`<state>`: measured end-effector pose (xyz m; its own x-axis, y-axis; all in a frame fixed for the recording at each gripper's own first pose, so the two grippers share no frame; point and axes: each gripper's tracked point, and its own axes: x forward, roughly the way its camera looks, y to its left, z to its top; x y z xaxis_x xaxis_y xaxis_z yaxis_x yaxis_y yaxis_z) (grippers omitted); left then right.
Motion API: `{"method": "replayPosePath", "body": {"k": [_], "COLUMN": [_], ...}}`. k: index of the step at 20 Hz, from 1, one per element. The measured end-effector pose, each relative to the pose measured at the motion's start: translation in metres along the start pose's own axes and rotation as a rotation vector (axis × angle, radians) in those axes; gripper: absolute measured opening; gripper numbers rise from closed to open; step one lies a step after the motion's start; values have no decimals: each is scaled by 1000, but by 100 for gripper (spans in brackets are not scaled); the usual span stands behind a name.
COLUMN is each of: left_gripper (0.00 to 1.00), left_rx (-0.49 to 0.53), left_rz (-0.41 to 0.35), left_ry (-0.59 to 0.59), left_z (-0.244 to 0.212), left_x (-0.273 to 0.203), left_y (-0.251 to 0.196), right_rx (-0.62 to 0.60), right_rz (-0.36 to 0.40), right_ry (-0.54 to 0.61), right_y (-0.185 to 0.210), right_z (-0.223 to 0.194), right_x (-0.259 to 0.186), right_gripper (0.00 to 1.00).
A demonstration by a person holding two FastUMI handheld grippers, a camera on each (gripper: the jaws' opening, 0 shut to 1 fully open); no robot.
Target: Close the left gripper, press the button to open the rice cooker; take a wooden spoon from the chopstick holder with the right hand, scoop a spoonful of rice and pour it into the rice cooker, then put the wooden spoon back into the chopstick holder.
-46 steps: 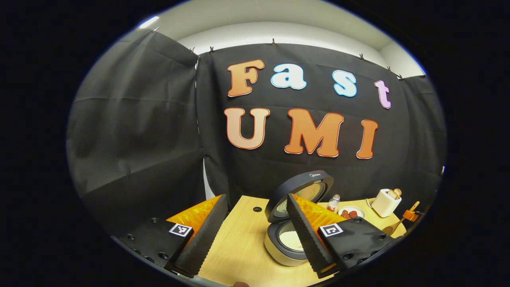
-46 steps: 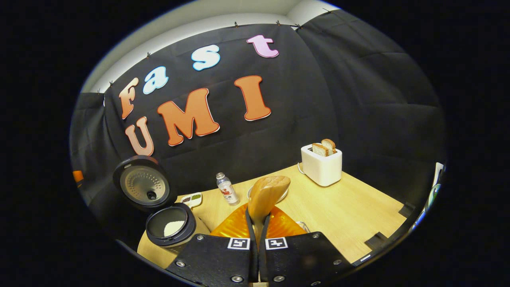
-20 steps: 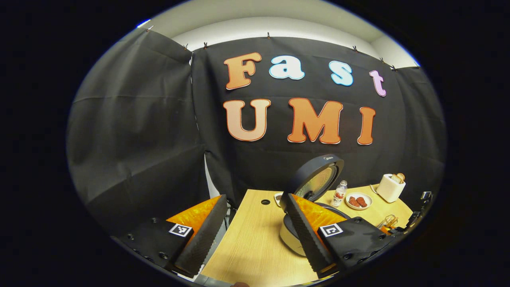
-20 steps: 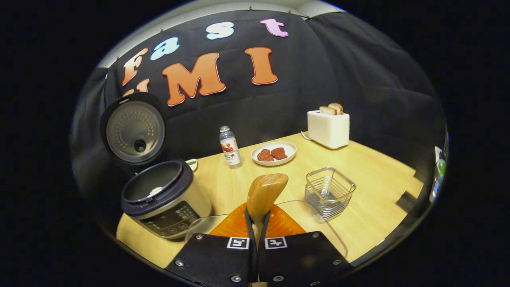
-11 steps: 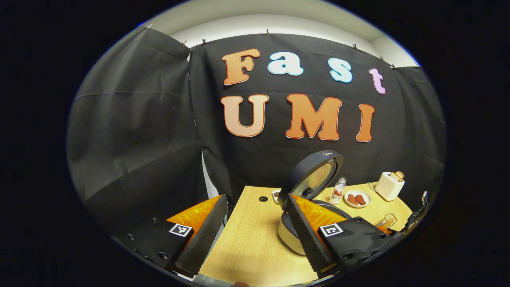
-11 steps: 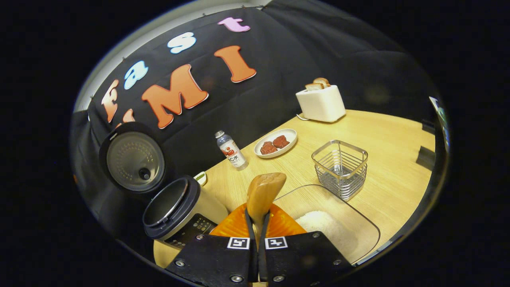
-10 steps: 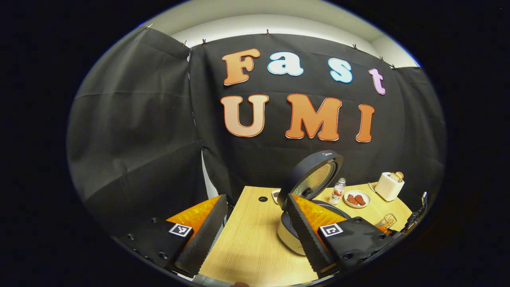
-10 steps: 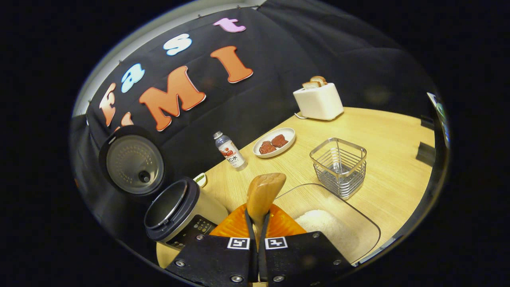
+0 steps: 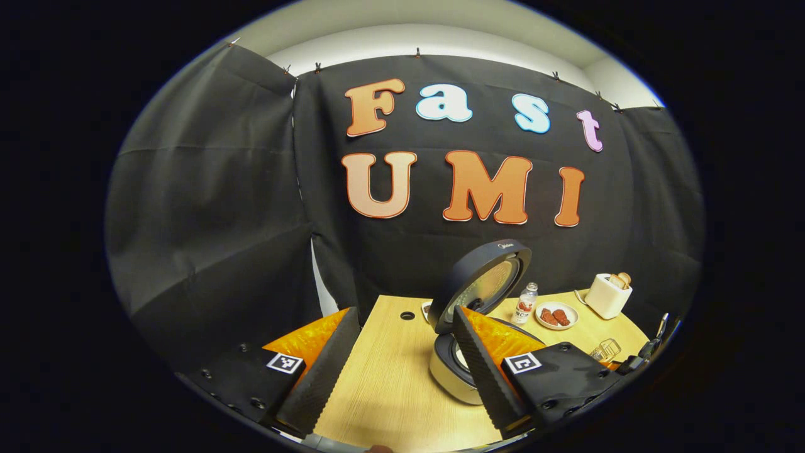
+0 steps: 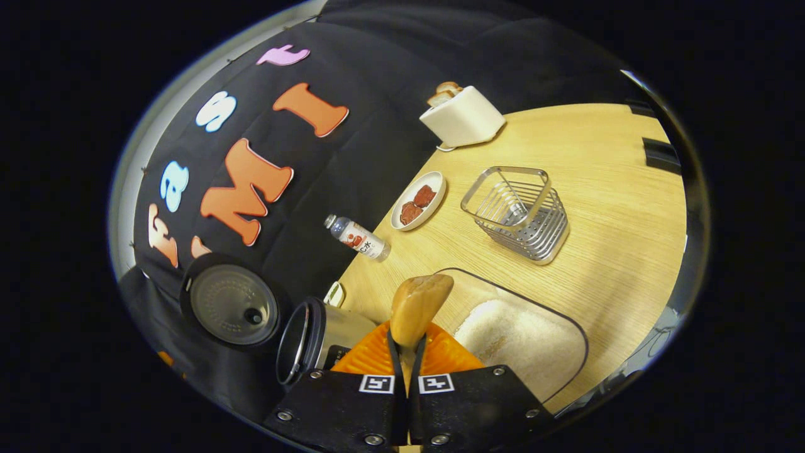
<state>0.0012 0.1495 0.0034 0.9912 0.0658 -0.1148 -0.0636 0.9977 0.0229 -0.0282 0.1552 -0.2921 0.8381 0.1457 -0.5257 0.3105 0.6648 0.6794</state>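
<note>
Obscured and cut-off items

Rice cooker (image 9: 449, 371): pot partly behind left gripper's finger (image 9: 484, 368). Wooden spoon (image 10: 415, 308): handle hidden between the closed fingers. Rice tray (image 10: 553, 327): near end cut off; bottle (image 10: 358, 238) label unreadable.

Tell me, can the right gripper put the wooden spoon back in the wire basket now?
Probably yes. The right gripper is shut on the wooden spoon, and the wire chopstick holder stands open-topped on the table with nothing visible between them.

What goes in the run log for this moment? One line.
left gripper: open | right gripper: shut on wooden spoon | black-lidded rice cooker: open | wire chopstick holder: empty
</note>
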Motion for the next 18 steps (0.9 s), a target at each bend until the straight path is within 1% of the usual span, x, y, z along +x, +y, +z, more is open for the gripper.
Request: {"method": "replayPosePath", "body": {"k": [7, 10, 12, 18], "left_gripper": [99, 100, 100, 100], "left_rx": [-22, -33, -42, -49], "left_rz": [8, 12, 14, 36], "left_ry": [-20, -27, -32, -46], "left_z": [4, 6, 7, 8], "left_x": [0, 1, 2, 3], "left_y": [9, 16, 20, 35], "right_rx": [186, 218, 239, 257], "right_rz": [25, 22, 38, 86], "right_ry": [-19, -22, -23, -28], "right_y": [4, 7, 15, 53], "right_z": [35, 45, 51, 68], "right_x": [-34, -45, -52, -66], "right_gripper": [0, 0, 0, 0]}}
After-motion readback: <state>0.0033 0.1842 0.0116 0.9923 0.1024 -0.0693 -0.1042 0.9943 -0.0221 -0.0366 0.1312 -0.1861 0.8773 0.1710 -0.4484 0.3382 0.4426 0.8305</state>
